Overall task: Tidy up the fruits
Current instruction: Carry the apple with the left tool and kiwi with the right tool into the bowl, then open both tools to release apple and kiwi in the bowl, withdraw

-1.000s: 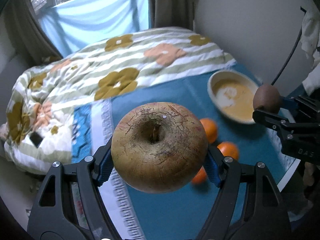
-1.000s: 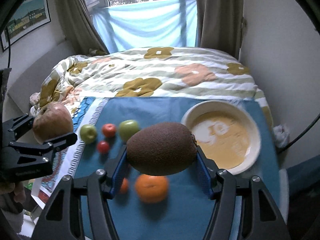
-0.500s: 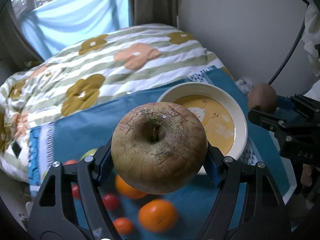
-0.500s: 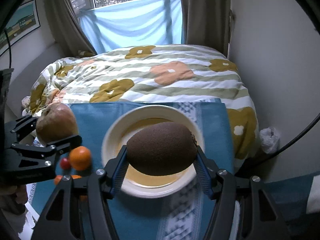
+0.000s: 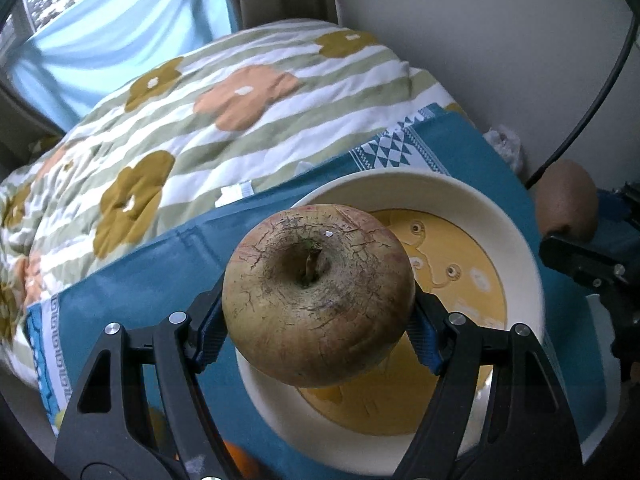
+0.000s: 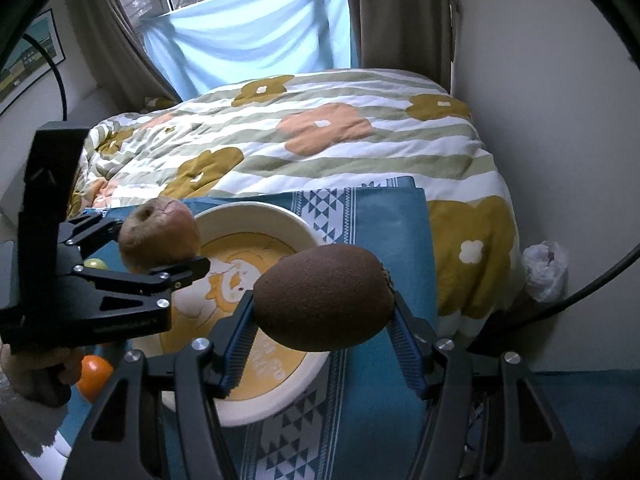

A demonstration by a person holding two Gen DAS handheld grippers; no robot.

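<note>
The left gripper (image 5: 318,318) is clamped on a large russet apple (image 5: 318,294), stem end facing the camera, and the fruit hangs above the near-left part of the cream bowl (image 5: 524,240) with the yellow printed bottom. The right gripper (image 6: 322,334) is clamped on a brown kiwi (image 6: 324,296), held lengthwise between its blue pads, over the bowl's right rim as its own camera sees it. The bowl sits on a blue cloth (image 6: 384,216) spread over the foot of a floral quilt (image 6: 320,140); an orange (image 6: 94,374) and a small green fruit (image 6: 95,264) lie on the cloth left of the bowl. The step in hand looks to be setting both fruits into the bowl. To do it well, lower each one until it nearly rests on the bottom before letting the pads part, since a round apple dropped from height may roll or knock the rim. Give the two grippers separate halves of the bowl, apple left and kiwi right, so the frames do not collide. How high the fruits sit above the bowl is hard to judge through the fisheye, so descend slowly.
</note>
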